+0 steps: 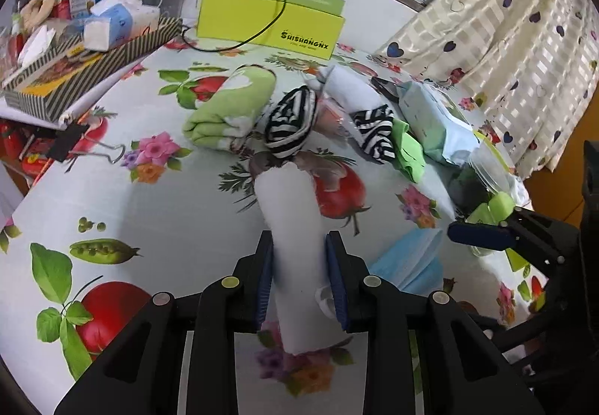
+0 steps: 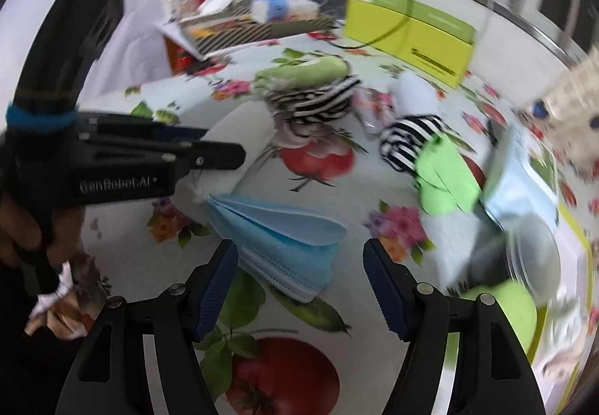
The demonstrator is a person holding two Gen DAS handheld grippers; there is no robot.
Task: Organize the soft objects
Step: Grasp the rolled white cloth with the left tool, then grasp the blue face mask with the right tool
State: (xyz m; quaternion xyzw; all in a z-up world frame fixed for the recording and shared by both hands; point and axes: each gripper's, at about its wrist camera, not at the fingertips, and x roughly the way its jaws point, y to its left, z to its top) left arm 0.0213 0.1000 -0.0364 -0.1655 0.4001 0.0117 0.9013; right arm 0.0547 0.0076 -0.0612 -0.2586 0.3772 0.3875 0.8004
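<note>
Overhead, floral tablecloth [image 1: 157,197]; left hand-held gripper [image 1: 299,280] clamps white cloth [image 1: 292,212]; right hand-held gripper [image 2: 299,287] released.

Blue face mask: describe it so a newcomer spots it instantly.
Start at the lime-green box at the far edge of the fruit-print tablecloth, then come toward the near edge. The blue face mask lies flat just ahead of the right gripper, whose jaws are open. It is the only pale blue, pleated item; its neighbours are striped, white or green.

Left gripper [image 1: 299,276] angled downward, blue pads [image 1: 265,280] clamped on both sides of something white. Right gripper [image 2: 301,284] also tilted down, jaws spread wide, nothing pinched between. Bare hand [image 2: 22,227] wrapped round left handle.
</note>
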